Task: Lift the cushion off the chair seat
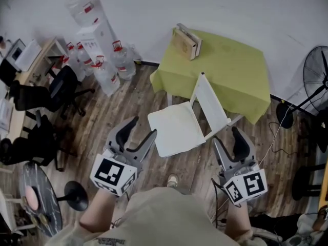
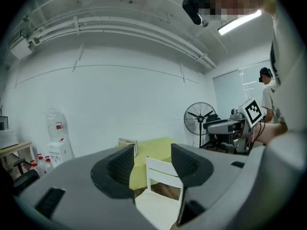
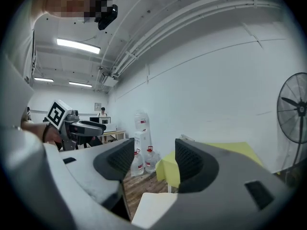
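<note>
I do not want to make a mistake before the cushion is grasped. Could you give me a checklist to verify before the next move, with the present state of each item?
1. Left gripper open and empty: ok.
2. Right gripper open and empty: ok.
3. Cushion lies flat on the chair seat, with nothing on top: ok.
4. Grippers placed at the cushion edges: not ok, both are short of it and do not touch it.
5. Cushion free of ties to the chair: cannot tell.
</note>
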A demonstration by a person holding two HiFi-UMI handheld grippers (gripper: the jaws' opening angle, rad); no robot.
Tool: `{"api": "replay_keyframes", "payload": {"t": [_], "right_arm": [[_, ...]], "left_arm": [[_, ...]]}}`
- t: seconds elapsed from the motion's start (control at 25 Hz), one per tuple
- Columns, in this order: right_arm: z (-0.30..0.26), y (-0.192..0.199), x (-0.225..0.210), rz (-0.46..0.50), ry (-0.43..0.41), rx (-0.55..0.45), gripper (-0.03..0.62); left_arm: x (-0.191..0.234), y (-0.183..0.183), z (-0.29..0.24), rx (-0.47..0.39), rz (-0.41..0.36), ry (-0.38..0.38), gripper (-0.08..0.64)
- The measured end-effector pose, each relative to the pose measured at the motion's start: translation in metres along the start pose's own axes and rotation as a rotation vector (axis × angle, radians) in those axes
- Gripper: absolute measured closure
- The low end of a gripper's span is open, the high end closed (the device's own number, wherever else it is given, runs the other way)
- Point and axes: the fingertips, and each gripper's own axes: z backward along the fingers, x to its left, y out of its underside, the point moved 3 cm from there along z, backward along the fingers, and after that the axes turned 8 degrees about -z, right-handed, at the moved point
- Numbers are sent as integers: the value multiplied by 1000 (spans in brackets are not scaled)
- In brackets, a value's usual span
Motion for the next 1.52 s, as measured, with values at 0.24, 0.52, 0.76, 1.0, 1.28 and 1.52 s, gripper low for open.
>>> {"api": "replay_keyframes", "payload": {"t": [0.24,0.52,0.76,1.0,1.28,1.52], "right_arm": [[-11,9,-20,-37,4,9,313],[-7,22,-29,-73,43,23,310],[-11,32,-35,-93,118,26,310],[-25,43,-27,-119,210,18,308],[-59,56,-20,-175,318,33,307],[-101,70,-18,-207,391,68,305]], "left_arm": [[1,4,-21,26,-8,14,315],[-2,6,-40,28,-15,66,308],[3,8,-62,21,-29,147,307],[26,19,-77,13,-42,235,302],[70,36,-109,32,-54,342,299],[111,56,-147,65,-77,411,299]]}}
